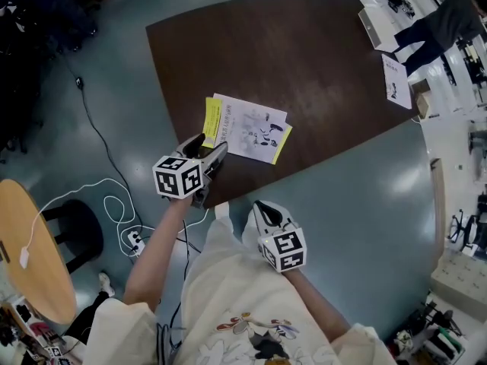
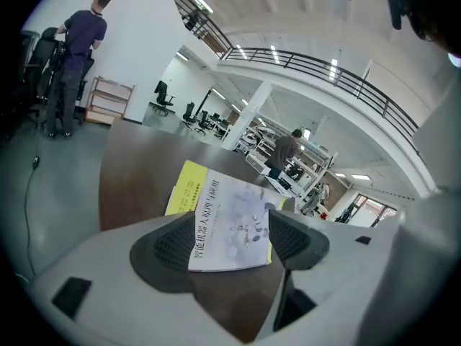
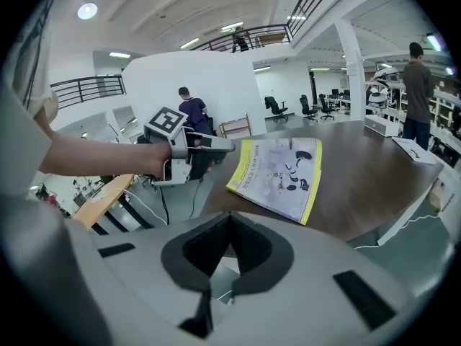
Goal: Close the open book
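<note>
Your left tool (image 1: 211, 149), centre-left in the head view, has its jaws wide apart and grips nothing. It is at the tabletop's (image 1: 304, 59) near edge, just beside the book (image 1: 247, 128), which lies shut and flat mid-frame. Lower right, your right tool (image 1: 262, 207) hangs off the tabletop, jaws together, empty.

Head view: you look steeply down on the bench (image 1: 304, 59) from overhead. Left gripper view: low and close, facing across the book (image 2: 230, 225). Right gripper view: farther back, off the bench edge. All three share the book.
</note>
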A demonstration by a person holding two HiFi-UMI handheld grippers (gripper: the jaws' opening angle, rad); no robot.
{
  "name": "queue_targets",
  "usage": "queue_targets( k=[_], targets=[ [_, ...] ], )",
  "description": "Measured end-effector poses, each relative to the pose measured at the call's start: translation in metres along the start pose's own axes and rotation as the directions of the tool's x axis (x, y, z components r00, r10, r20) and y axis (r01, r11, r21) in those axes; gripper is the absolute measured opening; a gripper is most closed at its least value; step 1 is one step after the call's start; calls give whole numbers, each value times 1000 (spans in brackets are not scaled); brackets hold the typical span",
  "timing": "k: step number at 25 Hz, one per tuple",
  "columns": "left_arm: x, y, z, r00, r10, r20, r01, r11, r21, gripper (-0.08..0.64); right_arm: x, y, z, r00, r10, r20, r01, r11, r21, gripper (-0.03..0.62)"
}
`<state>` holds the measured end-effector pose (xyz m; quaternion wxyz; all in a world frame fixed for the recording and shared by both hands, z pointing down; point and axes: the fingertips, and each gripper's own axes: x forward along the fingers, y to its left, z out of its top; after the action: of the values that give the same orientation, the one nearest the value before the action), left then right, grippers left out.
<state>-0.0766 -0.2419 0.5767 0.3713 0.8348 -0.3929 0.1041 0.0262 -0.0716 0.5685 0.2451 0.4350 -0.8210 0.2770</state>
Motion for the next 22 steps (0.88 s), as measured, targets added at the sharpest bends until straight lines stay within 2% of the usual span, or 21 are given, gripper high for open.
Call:
queue_targets(
  k=[8, 11, 17, 22],
  targets=[
    [-48, -70, -8, 1000, -22, 6, 21, 992, 124, 307, -12, 6, 2, 999, 16, 37, -16, 1000, -20, 6],
    [-59, -97, -16, 999, -37, 3, 37, 989, 146, 305, -19, 7, 4, 998, 20, 55, -18, 999, -26, 6],
    [-84, -141, -34, 1000, -23, 5, 21, 978, 206, 296, -40, 2, 19, 991, -10, 130, 14, 1000, -25, 6],
    [-100, -167, -48, 1000, 3, 10, -6, 965, 264, 222, -61, -13, 32, 979, -64, 196, 68, 998, -14, 6]
  ],
)
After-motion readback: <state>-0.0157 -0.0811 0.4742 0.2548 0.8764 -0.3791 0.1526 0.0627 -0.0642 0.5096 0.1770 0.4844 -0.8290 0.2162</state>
